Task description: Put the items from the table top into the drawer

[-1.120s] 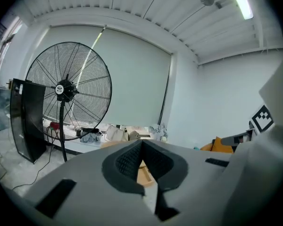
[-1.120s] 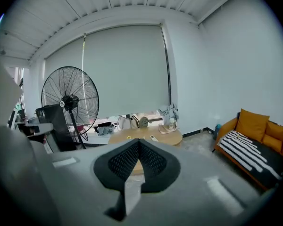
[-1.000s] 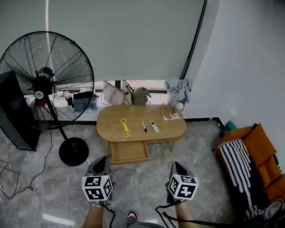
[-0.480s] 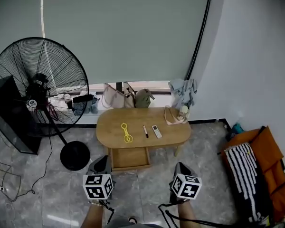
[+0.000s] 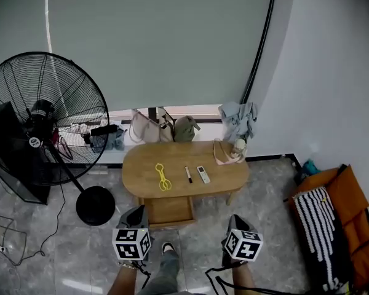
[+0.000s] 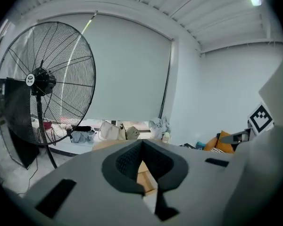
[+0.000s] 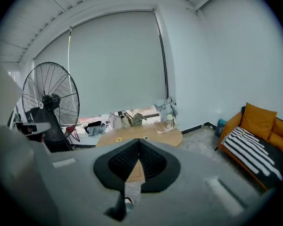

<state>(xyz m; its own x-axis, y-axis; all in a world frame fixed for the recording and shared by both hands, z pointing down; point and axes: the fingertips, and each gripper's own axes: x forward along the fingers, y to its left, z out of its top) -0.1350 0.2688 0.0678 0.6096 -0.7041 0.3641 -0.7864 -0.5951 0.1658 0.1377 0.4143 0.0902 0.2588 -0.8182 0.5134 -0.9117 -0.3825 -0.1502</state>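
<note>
A low oval wooden table [image 5: 229, 176] stands below the window. On it lie a yellow looped item [image 5: 163, 176], a black pen [image 5: 188, 174] and a white remote [image 5: 203, 174]. A pink bag with a small bottle [image 5: 229, 151] sits at its right end. The drawer [image 5: 167, 210] under the top is pulled open. My left gripper [image 5: 135, 211] and right gripper [image 5: 234, 219] hover short of the table over the floor. Both are shut and hold nothing. The right gripper view shows its jaws [image 7: 138, 143] closed below the table [image 7: 167, 134]. The left gripper [image 6: 142, 145] looks the same.
A big black pedestal fan [image 5: 43, 125] stands left of the table with its base [image 5: 95, 205] near the drawer. Handbags [image 5: 149, 125] and a blue cloth [image 5: 237, 117] lie on the window ledge. An orange sofa with a striped cushion [image 5: 323, 223] is at right. My shoe [image 5: 166, 249] shows between the grippers.
Both grippers and the camera have moved toward the table, which now looks nearer. My leg and shoe have come into view between the grippers.
</note>
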